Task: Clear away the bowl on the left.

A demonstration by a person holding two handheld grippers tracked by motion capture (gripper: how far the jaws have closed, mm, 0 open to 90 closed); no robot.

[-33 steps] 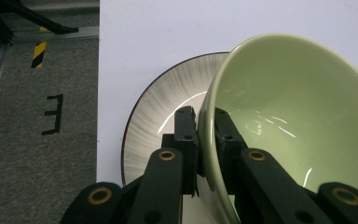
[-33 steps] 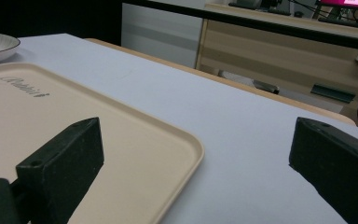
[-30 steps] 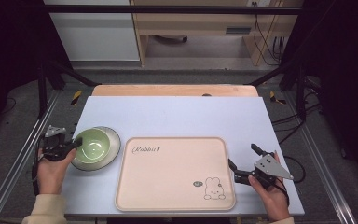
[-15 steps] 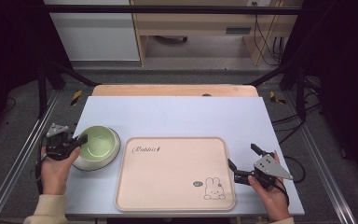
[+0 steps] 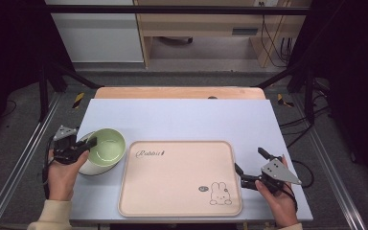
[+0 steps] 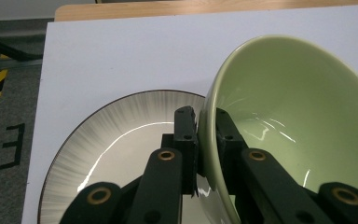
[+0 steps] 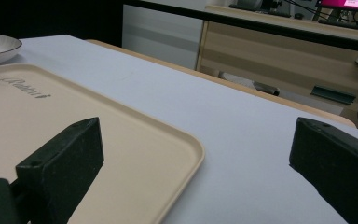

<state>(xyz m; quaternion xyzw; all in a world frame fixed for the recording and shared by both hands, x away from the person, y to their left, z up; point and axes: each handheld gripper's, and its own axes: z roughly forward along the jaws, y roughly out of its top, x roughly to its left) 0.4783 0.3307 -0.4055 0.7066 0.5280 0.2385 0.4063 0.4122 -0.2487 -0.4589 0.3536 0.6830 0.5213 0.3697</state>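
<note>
Since a second ago your left gripper has closed on the green bowl and raised it: earlier the bowl sat centred and level on the striped plate, and now, in the high view, it stands tilted and displaced toward the right of that plate, at the left middle of the frame. Judged from this, the pick is made and the lift has begun; the carry remains to be done, most likely toward the beige tray lying just beside the plate, though that destination is an inference. In the left gripper view the two black jaws are clamped on the bowl's rim, one jaw outside the wall and one inside, at the lower centre of the frame, with the bowl leaning off to the right and the plate beneath and to the left. Whether the bowl's foot is clear of the plate cannot be told. Your right gripper has not moved over the same interval; it rests at the lower right of the high view, beside the tray's right edge, its jaws wide apart and holding nothing. The right gripper view confirms this: the tray's corner sits between the spread jaws.
</note>
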